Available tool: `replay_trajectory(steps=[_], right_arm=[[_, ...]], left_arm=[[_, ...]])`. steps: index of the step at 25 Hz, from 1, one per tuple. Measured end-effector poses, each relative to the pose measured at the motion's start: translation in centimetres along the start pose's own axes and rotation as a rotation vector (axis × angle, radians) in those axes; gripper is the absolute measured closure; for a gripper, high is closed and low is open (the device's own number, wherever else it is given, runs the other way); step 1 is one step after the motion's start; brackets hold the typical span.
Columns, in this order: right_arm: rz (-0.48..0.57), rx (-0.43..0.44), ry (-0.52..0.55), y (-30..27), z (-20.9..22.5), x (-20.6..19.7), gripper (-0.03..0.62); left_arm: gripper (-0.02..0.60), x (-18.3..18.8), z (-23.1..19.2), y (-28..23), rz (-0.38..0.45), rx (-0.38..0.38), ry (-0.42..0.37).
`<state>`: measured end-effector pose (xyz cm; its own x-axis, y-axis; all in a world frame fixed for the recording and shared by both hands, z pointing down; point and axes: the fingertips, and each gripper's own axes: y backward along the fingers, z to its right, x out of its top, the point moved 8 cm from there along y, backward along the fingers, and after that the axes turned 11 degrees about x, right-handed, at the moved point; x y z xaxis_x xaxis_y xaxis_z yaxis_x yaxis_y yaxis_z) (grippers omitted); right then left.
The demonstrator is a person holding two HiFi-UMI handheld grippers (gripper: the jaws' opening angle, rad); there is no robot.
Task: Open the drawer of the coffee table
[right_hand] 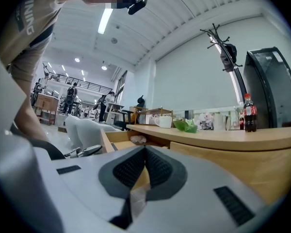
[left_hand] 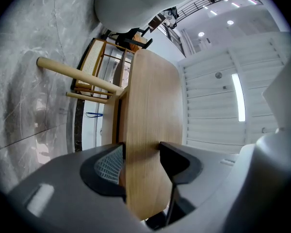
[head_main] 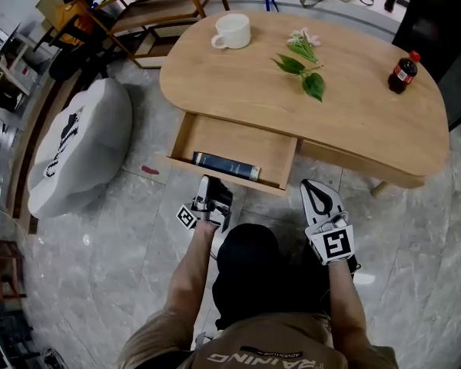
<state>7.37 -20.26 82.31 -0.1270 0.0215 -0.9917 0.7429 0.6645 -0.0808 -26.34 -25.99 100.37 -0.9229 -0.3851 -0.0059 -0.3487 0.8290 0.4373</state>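
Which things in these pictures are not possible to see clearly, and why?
Head view: the title on the book in the drawer is too small to read.
Head view: the drawer's rear part is hidden under the table top.
Left gripper view: the drawer's inside is hidden by its own front board.
Right gripper view: the print on the bottle is too small.

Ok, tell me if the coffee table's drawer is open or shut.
Open: the drawer sticks out from under the coffee table, a book visible inside.
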Motion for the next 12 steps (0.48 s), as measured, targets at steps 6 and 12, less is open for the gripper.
replay_trajectory(steps=[6, 12], right_arm=[[0.009, 0.005, -0.029, -0.2, 0.5, 0.6, 0.589], [0.018, 0.008, -0.045, -0.6, 0.9, 0.7, 0.590]], left_arm=[[0.359, 0.0, 0.3, 0.3, -0.009, 0.057, -0.016], [0.362, -0.7, 1.0, 1.7, -0.112, 0.202, -0.116]])
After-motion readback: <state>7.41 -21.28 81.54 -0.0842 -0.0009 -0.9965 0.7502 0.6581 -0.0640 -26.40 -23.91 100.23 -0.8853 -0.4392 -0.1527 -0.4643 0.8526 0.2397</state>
